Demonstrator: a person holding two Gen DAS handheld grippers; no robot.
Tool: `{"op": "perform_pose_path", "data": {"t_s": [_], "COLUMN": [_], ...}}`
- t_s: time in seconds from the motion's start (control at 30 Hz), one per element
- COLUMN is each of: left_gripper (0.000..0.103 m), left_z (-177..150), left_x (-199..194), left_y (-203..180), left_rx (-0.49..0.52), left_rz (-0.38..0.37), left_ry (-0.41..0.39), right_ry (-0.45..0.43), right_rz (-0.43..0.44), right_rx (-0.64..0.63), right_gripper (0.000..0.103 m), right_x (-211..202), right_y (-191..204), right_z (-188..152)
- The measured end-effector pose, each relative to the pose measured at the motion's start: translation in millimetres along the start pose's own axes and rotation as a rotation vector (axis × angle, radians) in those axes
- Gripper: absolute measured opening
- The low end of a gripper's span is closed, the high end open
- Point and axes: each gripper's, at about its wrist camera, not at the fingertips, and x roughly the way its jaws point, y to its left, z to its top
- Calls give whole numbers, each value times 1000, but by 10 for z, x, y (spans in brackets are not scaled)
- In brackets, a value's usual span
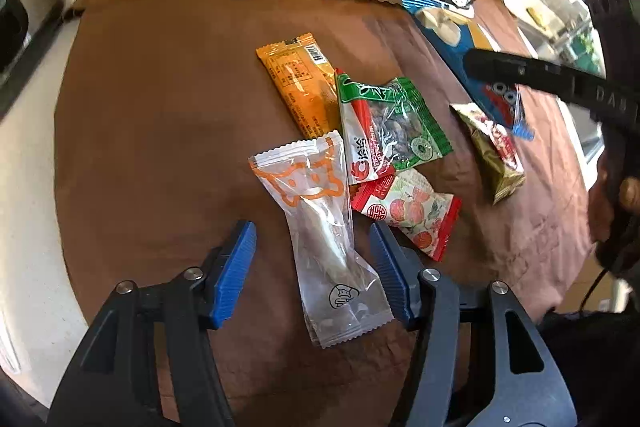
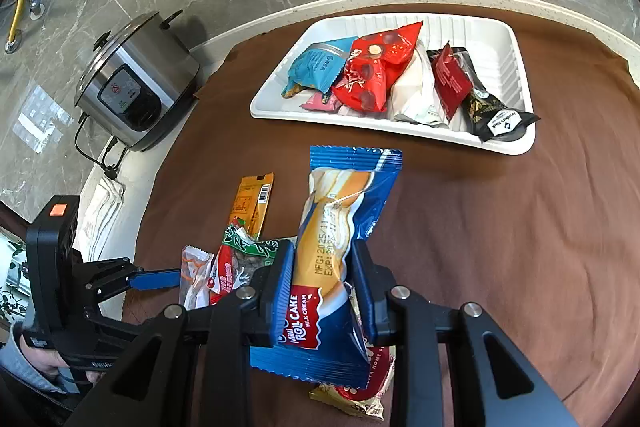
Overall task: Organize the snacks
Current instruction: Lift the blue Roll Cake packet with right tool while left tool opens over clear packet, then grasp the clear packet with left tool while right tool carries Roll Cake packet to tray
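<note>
Left gripper [image 1: 312,267] hangs at the bottom of its own view with both blue pads spread either side of a clear wrapper printed with an orange cat outline [image 1: 320,227]; the wrapper lies flat on the brown cloth [image 1: 160,107] between the jaws, and neither pad presses on it, though the right-hand pad sits just beside its edge. Right gripper [image 2: 324,291], low in its own view, is clamped on a blue roll cake packet [image 2: 340,247], pinching it at the waist so that the top stands up towards the centre of the frame. Just beyond the clear wrapper, mid-frame in the left view, a red-and-white sachet [image 1: 408,211], a green seed packet [image 1: 392,123] and an orange bar [image 1: 300,83] overlap one another, with a gold sachet [image 1: 496,151] to the right, apart from them. Farther off, at the top of both views, a white tray [image 2: 516,67] already carries several snacks, its right part bare. The risks, as I judge them: the slick, flat wrapper may slide out or only crease if the pads close above it rather than low on its sides; the right-hand pad could also catch the red-and-white sachet lying close by. The roll cake packet, held only by its soft middle, may swing or slip on the way to the tray.
</note>
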Motion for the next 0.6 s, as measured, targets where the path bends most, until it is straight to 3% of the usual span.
{"op": "perform_pose_path", "data": {"t_s": [0.07, 0.17, 0.37, 0.6], "left_gripper": [39, 29, 19, 17], "left_z": [-41, -75, -89, -20], "left_x": [-1, -11, -32, -127], "left_y": [-60, -61, -27, 182], "left_rx": [51, 56, 28, -54], "left_rz": [54, 60, 34, -37], "left_ry": [-19, -48, -55, -69], "right_ry": [-1, -3, -3, -8], "right_rz": [0, -4, -5, -9], "right_rx": [2, 1, -2, -7], "right_gripper": [32, 32, 32, 32], "right_x": [1, 1, 2, -12], "right_y": [-1, -1, 1, 1], "right_z": [2, 2, 0, 7]}}
